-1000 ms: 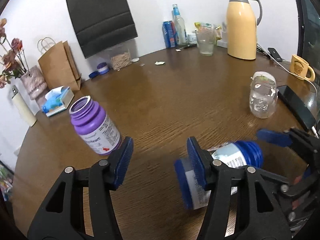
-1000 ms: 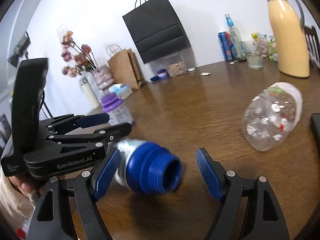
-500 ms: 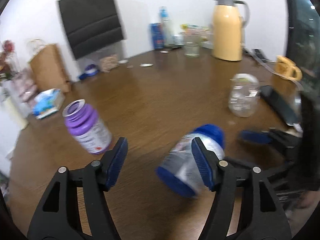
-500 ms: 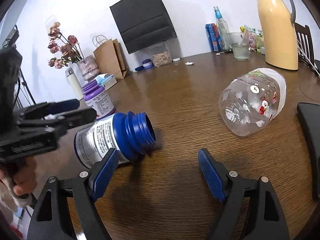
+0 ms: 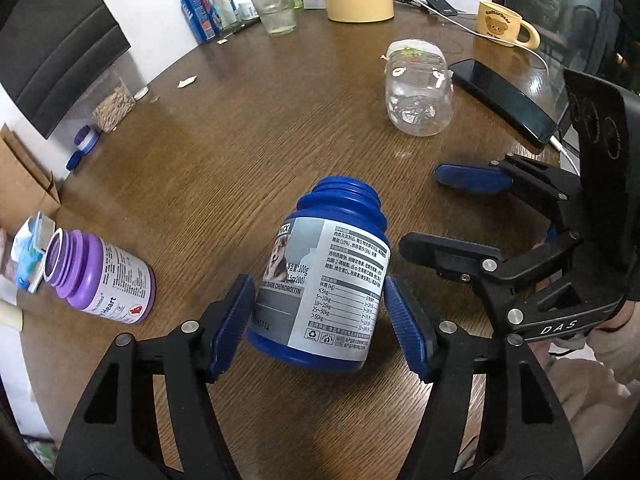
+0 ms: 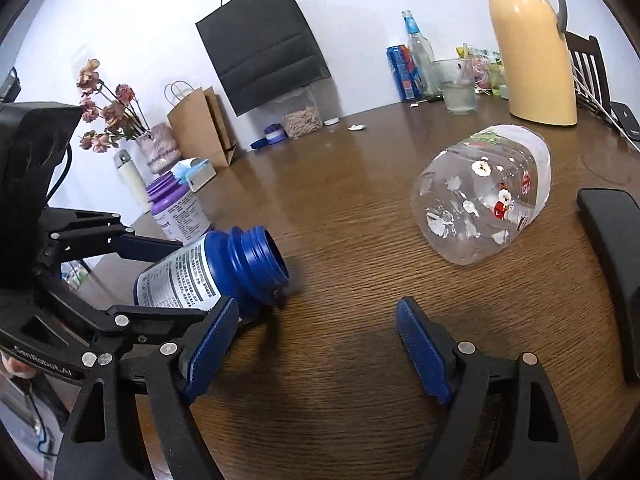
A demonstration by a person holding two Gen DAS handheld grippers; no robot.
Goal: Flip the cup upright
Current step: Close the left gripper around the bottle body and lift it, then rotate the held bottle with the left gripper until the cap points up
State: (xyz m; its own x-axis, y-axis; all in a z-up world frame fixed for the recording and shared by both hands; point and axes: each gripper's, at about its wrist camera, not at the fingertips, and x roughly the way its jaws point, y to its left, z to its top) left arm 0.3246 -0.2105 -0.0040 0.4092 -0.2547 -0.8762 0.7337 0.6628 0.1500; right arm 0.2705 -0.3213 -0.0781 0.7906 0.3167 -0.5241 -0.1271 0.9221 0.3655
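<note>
A blue open-mouthed bottle [image 5: 324,280] with a white label lies tilted on the brown table, mouth pointing away from me. My left gripper [image 5: 320,324] is open, its blue pads on either side of the bottle's lower body; the left pad looks touching, the right shows a small gap. In the right wrist view the bottle [image 6: 216,268] lies at the left with its mouth toward the table's middle. My right gripper [image 6: 316,344] is open and empty, just right of the bottle. A clear plastic jar [image 6: 484,200] lies on its side; it also shows in the left wrist view [image 5: 418,92].
A purple bottle [image 5: 100,276] lies at the left. A black phone [image 5: 502,98] lies right of the clear jar. A yellow mug [image 5: 504,26], a glass [image 5: 276,12] and a cream thermos [image 6: 528,44] stand at the back. Paper bags [image 6: 200,124] stand by the wall.
My left gripper has swung to straddle the blue bottle, which now sits between its pads. The bottle's mouth has turned away from the right gripper, which has pulled slightly back.
</note>
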